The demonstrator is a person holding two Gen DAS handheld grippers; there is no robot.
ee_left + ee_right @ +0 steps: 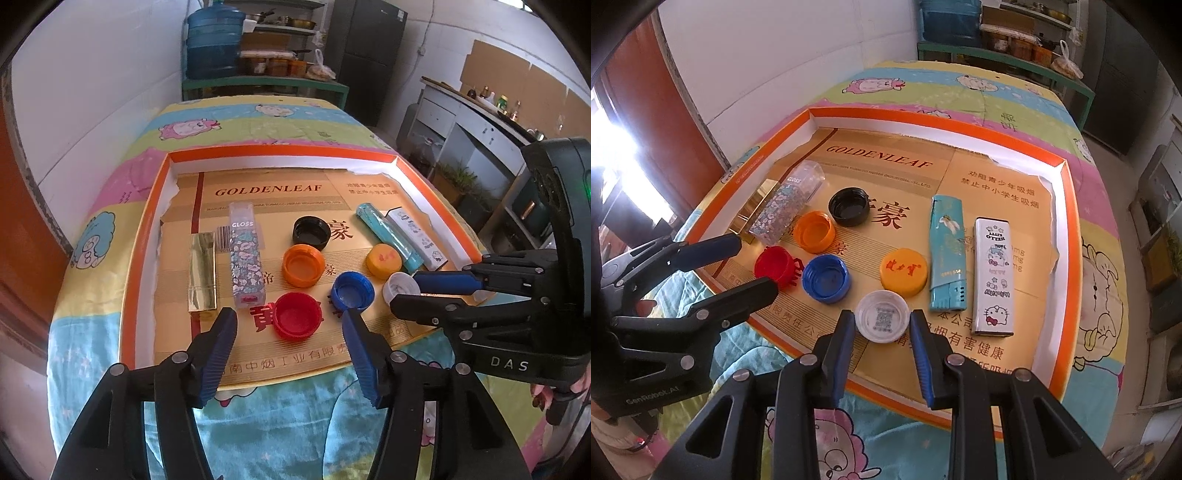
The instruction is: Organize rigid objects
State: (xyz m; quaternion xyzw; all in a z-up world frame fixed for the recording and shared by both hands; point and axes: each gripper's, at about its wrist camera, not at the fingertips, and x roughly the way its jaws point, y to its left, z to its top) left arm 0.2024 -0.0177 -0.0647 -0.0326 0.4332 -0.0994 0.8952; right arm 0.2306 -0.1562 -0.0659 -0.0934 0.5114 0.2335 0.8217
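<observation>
While the left tool point(290, 325) stands wide around the red cap point(297, 315) without pressing it, the right tool point(882, 323) brackets the white cap point(882, 320) in the orange-rimmed tray point(1067, 221); whether it grips I cannot tell. Sorting caps seems underway; next, lift the white one clear.

The gold box point(753, 218) lies mostly hidden behind the floral gloss box point(783, 208).

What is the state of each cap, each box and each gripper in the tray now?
red cap: hollow up, free between open jaws
blue cap: hollow up
orange cap: hollow up
black cap: hollow up
yellow cap: top up
white cap: hollow up, between narrow jaws
flowered box: lying flat
gold box: lying flat
left gripper: open
right gripper: grip unclear
</observation>
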